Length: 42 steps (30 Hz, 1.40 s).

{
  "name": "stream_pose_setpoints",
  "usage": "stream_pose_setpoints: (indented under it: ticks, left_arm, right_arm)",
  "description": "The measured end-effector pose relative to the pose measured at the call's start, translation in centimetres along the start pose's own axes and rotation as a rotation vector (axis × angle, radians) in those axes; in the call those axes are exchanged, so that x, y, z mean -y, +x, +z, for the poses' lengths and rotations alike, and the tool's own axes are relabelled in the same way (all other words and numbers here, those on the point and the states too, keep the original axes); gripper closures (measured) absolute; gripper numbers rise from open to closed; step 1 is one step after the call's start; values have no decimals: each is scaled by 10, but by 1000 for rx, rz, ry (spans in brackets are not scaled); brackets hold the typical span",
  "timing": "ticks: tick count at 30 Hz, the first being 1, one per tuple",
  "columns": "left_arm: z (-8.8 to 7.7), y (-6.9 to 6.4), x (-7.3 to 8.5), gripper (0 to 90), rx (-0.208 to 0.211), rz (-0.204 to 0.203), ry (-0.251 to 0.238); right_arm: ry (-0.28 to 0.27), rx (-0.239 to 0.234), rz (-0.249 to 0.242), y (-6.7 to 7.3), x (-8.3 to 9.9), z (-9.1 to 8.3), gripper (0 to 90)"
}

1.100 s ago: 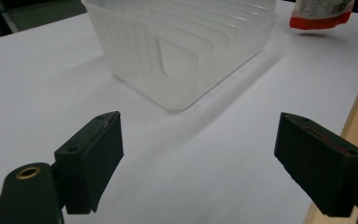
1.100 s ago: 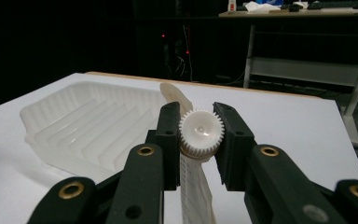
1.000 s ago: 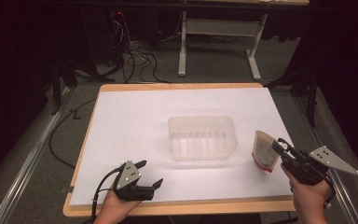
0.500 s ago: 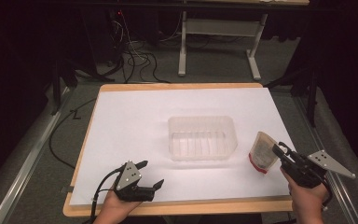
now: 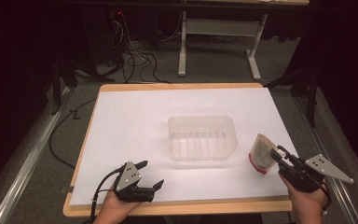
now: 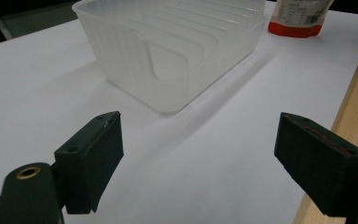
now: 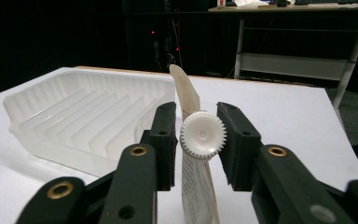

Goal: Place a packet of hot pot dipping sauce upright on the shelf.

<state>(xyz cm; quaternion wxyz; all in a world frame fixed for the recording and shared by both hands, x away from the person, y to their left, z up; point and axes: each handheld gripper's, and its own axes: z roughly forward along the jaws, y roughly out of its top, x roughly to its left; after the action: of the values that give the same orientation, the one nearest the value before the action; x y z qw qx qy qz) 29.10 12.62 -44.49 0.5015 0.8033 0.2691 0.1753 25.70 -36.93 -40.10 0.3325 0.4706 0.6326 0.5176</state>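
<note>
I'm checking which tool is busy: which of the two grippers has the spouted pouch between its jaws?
The right gripper: the pouch and its white cap sit between its just-opening jaws. The left gripper rests open, with nothing between its jaws.

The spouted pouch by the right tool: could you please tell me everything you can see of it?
The spouted pouch is a pale, flexible stand-up bag with a red base and small print, standing upright on the white table, right of the clear ribbed tray. Its white ridged cap sits between the right tool jaws, which have just been opening.
</note>
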Motion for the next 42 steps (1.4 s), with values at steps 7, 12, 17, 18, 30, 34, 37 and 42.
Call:
stream_pose_setpoints:
  ticks: [7, 12, 17, 18, 30, 34, 37, 42]
  left_arm:
    - [2, 0, -2, 161, 7, 7, -3]
    - [4, 0, -4, 162, 11, 8, -10]
    - [7, -1, -4, 162, 22, 15, -4]
    - [8, -1, -4, 162, 26, 17, 0]
    - [10, 0, -3, 161, 33, 19, 4]
    - [10, 0, -3, 161, 34, 15, 4]
    - [11, -1, -3, 161, 36, 16, 7]
    - [10, -1, -3, 161, 35, 12, 4]
  right_arm:
    - [19, 6, -15, 5, 3, 2, 450]
    - [68, 7, 8, 0, 11, 6, 421]
    - [113, 9, 22, -5, 21, 12, 426]
    - [121, 5, 27, -6, 22, 13, 433]
    - [219, -8, 4, -7, 41, 34, 750]
    - [223, 0, 21, -7, 41, 36, 828]
    - [233, 2, 43, -8, 40, 36, 862]
    - [222, -10, 83, -9, 38, 34, 882]
